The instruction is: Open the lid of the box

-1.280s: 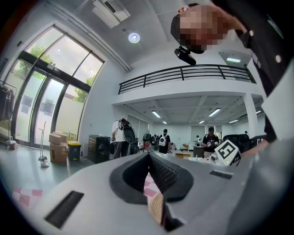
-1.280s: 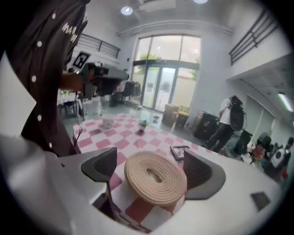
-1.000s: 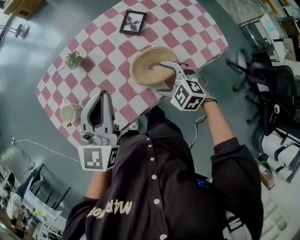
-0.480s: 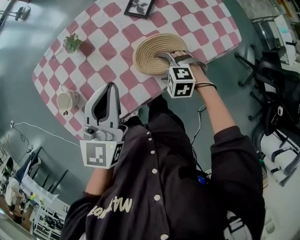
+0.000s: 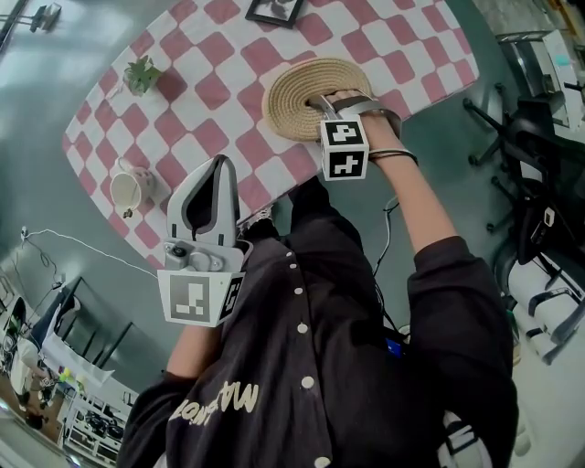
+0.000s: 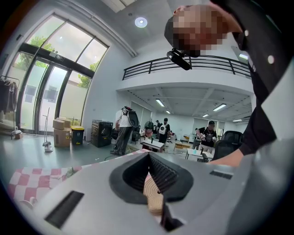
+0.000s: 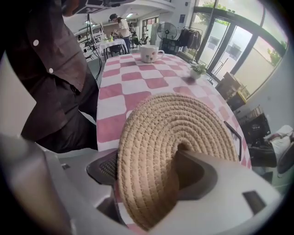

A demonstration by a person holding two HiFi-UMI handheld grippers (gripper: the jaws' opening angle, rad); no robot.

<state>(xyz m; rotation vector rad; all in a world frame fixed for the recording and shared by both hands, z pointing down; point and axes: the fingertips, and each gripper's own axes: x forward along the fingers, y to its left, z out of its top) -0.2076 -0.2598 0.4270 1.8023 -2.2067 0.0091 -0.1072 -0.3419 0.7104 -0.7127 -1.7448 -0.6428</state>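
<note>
A round woven lid (image 5: 294, 91) covers the low box on the checked table (image 5: 210, 55), near its front edge. My right gripper (image 5: 345, 106) points steeply down onto it. In the right gripper view one jaw digs into the weave near the coil's centre and the other sits outside the rim, so the lid (image 7: 174, 124) fills the gap of the right gripper (image 7: 147, 165). These jaws have just been closing with the lid between them. My left gripper (image 5: 218, 166) hangs shut and empty over the table's front edge, apart from the lid; the left gripper (image 6: 149, 158) looks level across the room.
On the table stand a framed picture (image 5: 277, 9) at the far edge, a small potted plant (image 5: 142, 75) at the left and a white cup (image 5: 128, 190) near the front left corner. Office chairs (image 5: 548, 164) stand to the right of the table.
The right gripper has come down from above the lid's near edge onto the lid, tipped to point downward, and its jaws have narrowed round the weave. The left gripper has barely shifted.
</note>
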